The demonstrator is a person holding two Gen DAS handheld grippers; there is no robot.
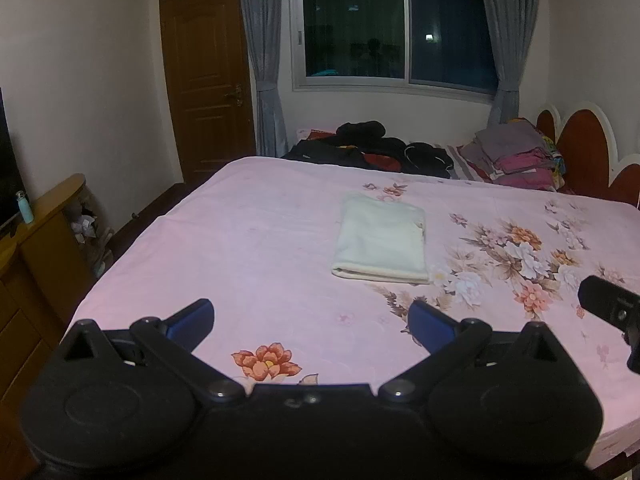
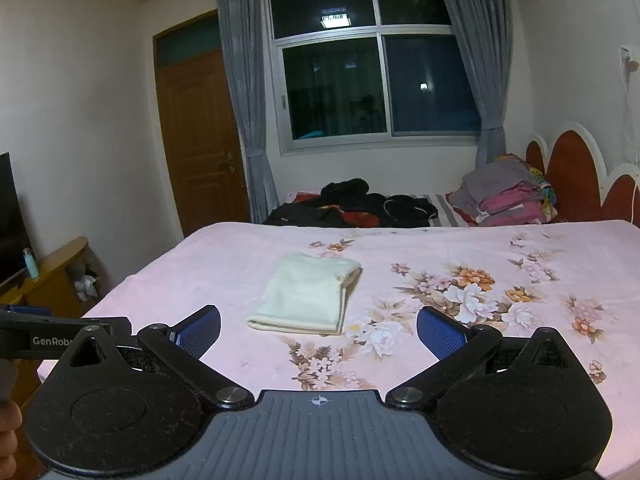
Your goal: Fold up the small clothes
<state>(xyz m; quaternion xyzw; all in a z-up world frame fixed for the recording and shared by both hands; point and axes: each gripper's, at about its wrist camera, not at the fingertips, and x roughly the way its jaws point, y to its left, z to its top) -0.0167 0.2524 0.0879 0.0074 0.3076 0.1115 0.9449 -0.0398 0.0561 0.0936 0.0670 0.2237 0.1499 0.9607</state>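
From the left wrist view, I am holding the left gripper [image 1: 310, 322] above the near edge of the bed [image 1: 248, 240], its blue pads spread wide with nothing between them. The cream garment [image 1: 380, 240] is lying flat on the pink flowered sheet, well ahead of the fingers and slightly to the right, already folded into a neat rectangle with its rounded fold edge facing me. I am judging that this piece is done, which would explain why the tool is sitting apart from it with its jaws empty. A black part of the other tool is showing at the right edge of this view. Beyond the sheet, a heap of dark clothes [image 1: 372, 148] is lying near the window wall, and a stack of folded items [image 1: 516, 154] is resting by the headboard [image 1: 584, 140].

From the right wrist view, I am holding the right gripper [image 2: 319, 330] likewise wide and empty, over the sheet. The garment [image 2: 308, 294] is lying ahead and a little to the left, not touched by either pad. The dark heap [image 2: 360, 204] appears to be the supply of unfolded items, and the stack [image 2: 508, 196] the finished ones. I am treating a fresh piece from that heap as the likely next need, and it is lying well beyond the reach shown here.
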